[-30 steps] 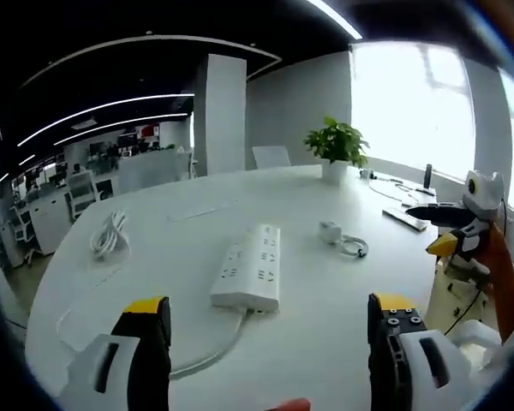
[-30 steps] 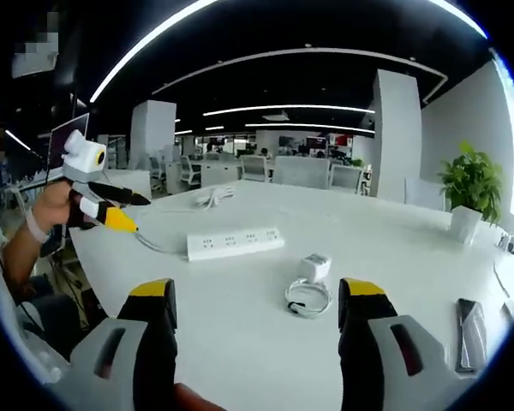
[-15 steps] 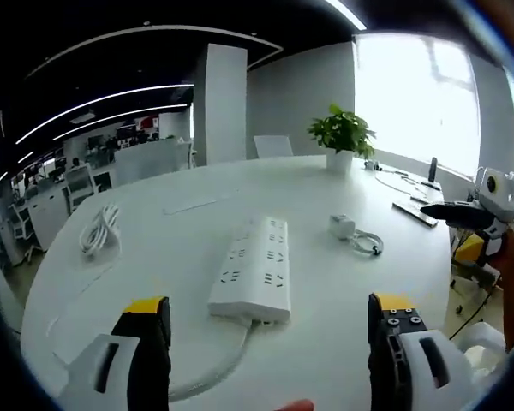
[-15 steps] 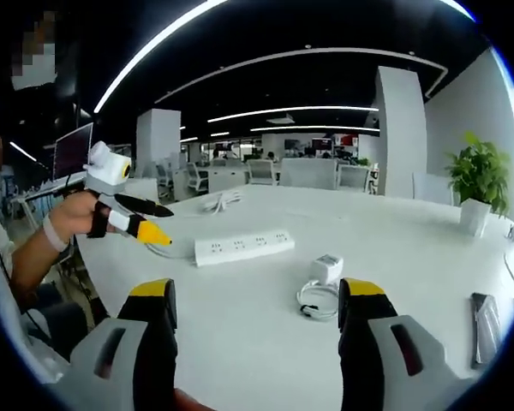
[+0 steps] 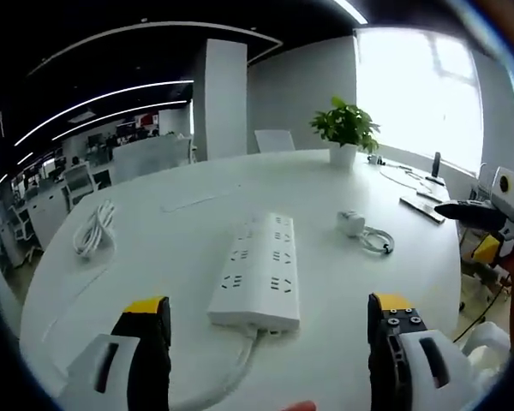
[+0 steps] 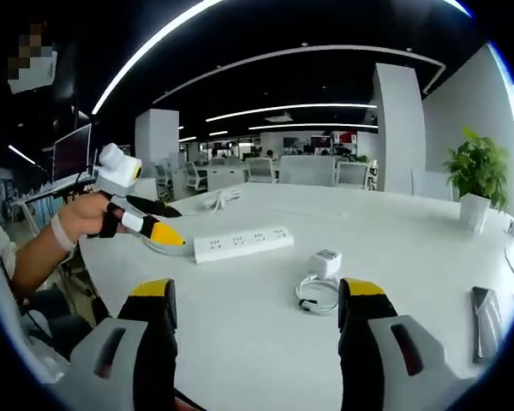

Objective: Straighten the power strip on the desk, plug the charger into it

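A white power strip (image 5: 259, 272) lies on the white desk (image 5: 180, 248) just ahead of my left gripper (image 5: 267, 338), whose jaws stand wide apart and empty; its white cord (image 5: 227, 381) runs back between them. A white charger (image 5: 352, 224) with a coiled cable (image 5: 379, 243) sits further right. In the right gripper view the power strip (image 6: 242, 245) lies across the middle and the charger (image 6: 325, 262) with its coil (image 6: 314, 297) lies ahead of my open right gripper (image 6: 257, 321). The left gripper (image 6: 143, 224), held by a hand, hovers by the strip's left end.
A potted plant (image 5: 346, 135) stands at the desk's far side. A coiled white cable (image 5: 91, 231) lies at the left. A dark phone (image 6: 484, 310) and cables lie near the right edge. Office chairs and desks fill the background.
The left gripper has come closer to the power strip, which now looms larger ahead of it. The right gripper view has shifted slightly; the charger sits a little nearer.
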